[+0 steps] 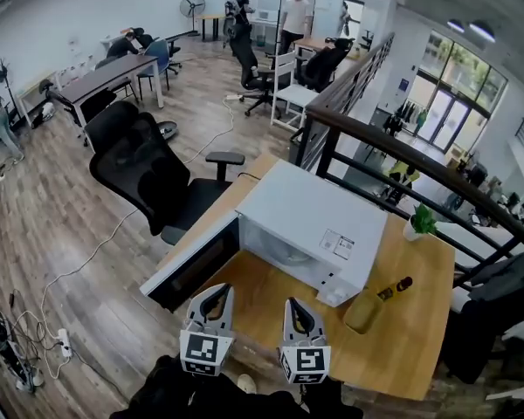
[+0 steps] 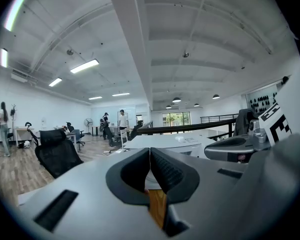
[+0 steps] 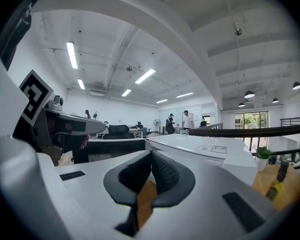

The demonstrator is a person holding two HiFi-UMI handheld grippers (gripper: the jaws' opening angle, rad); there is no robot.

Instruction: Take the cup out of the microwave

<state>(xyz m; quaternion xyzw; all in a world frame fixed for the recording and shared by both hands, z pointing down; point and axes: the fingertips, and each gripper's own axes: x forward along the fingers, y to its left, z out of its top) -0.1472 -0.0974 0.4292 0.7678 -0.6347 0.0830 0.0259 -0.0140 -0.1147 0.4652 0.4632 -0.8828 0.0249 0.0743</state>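
Note:
A white microwave (image 1: 307, 221) stands on the wooden table (image 1: 424, 321), its dark-glass door (image 1: 192, 266) swung open to the left. In the cavity only the pale turntable (image 1: 284, 251) shows; I cannot make out a cup in there. My left gripper (image 1: 214, 293) and right gripper (image 1: 299, 305) hover side by side over the table's near edge, in front of the opening. Both point at the microwave and both are shut with nothing between the pads. From the left gripper (image 2: 149, 151) and the right gripper (image 3: 151, 156) I see the microwave's top (image 3: 210, 149) just ahead.
An olive-yellow cup-like thing (image 1: 363, 311) and a dark bottle (image 1: 395, 287) lie right of the microwave. A small potted plant (image 1: 420, 223) sits at the table's far right. A black office chair (image 1: 148, 173) stands left of the table, a dark railing (image 1: 402, 151) behind it.

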